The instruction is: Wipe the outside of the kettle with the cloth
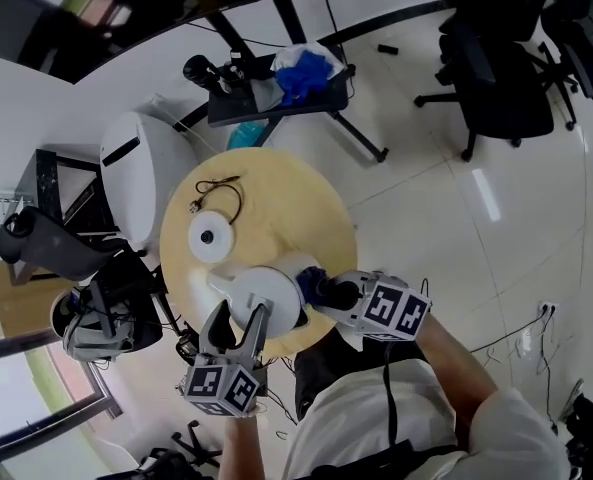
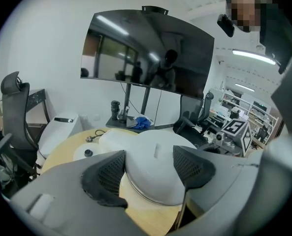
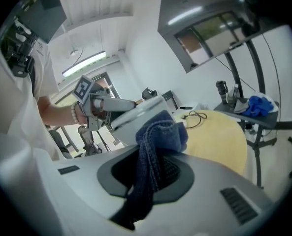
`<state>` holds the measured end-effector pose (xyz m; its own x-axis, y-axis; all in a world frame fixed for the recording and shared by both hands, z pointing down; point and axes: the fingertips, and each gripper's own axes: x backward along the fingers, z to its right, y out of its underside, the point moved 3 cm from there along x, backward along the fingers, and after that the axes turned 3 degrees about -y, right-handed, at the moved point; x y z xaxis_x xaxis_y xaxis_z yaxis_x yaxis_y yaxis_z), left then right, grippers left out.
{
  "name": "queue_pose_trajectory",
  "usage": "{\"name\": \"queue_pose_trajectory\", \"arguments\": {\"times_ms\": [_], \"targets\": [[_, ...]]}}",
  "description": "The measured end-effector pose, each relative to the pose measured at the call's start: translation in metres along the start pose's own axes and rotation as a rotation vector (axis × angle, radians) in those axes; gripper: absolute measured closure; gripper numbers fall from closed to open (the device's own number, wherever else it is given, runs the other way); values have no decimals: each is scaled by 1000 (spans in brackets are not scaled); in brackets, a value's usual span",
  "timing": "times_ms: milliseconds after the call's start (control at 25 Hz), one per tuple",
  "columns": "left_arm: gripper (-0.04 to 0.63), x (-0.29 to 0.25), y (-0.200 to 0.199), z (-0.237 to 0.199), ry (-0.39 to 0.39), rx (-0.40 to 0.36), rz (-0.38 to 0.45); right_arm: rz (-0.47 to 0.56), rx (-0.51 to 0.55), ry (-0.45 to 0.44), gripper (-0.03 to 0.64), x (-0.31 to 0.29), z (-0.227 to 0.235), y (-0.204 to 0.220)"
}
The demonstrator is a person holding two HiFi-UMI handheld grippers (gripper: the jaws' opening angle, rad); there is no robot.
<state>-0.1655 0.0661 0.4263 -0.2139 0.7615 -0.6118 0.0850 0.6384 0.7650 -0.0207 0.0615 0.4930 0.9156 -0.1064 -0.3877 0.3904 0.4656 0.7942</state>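
1. On the round wooden table (image 1: 306, 218), near the edge closest to me, stands the white kettle (image 1: 271, 296). It is off its base (image 1: 213, 238), which lies just beside it, and a loose cable (image 1: 219, 190) lies farther back.
2. My right tongs (image 1: 334, 291) are clenched on the dark blue cloth (image 1: 314, 284). A fold bunches out past the tips and the rest trails back between the jaws, so a soft wad rather than bare tips meets the kettle.
3. That wad lies against the kettle's right flank, apparently touching it. I judge this to be the wiping itself, with the right side in hand.
4. My left tongs (image 1: 241, 315) are released. The jaws stand wide, one to each side of the kettle's near curve, and the pads (image 2: 109, 170) do not seem to press on it.
5. They stand there, I think, as a brace: the kettle sits free of its base, so a sideways rub could push it along the tabletop.
6. The next stroke calls for gentle pressure and a path round the shell. The risks are that the kettle slides toward the table's edge or that the cloth slips from the tips.
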Motion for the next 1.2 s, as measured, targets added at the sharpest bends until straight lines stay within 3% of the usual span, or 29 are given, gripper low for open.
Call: {"name": "queue_pose_trajectory", "arguments": {"times_ms": [280,440,600,800,960,1080,1200], "targets": [[293,-2,-3,-4,62,-49,-15,-143,-215,37,551,-46,69,84],[291,-4,-2,-5,108,-66,-30,-224,-279,23,551,-60,87,111],[284,-5,-2,-7,119,-53,-37,-227,-201,-19,552,-50,72,86],[285,-4,-1,-6,98,-55,-50,-96,-27,-97,552,-8,27,-3],[285,-4,0,-6,84,-44,-45,-74,146,-103,552,14,1,-61],[285,-5,-1,-3,82,-43,-39,-133,244,-95,552,16,1,-68],[285,-5,-2,-2,83,-49,-44,-182,226,-104,552,8,14,-53]]}}
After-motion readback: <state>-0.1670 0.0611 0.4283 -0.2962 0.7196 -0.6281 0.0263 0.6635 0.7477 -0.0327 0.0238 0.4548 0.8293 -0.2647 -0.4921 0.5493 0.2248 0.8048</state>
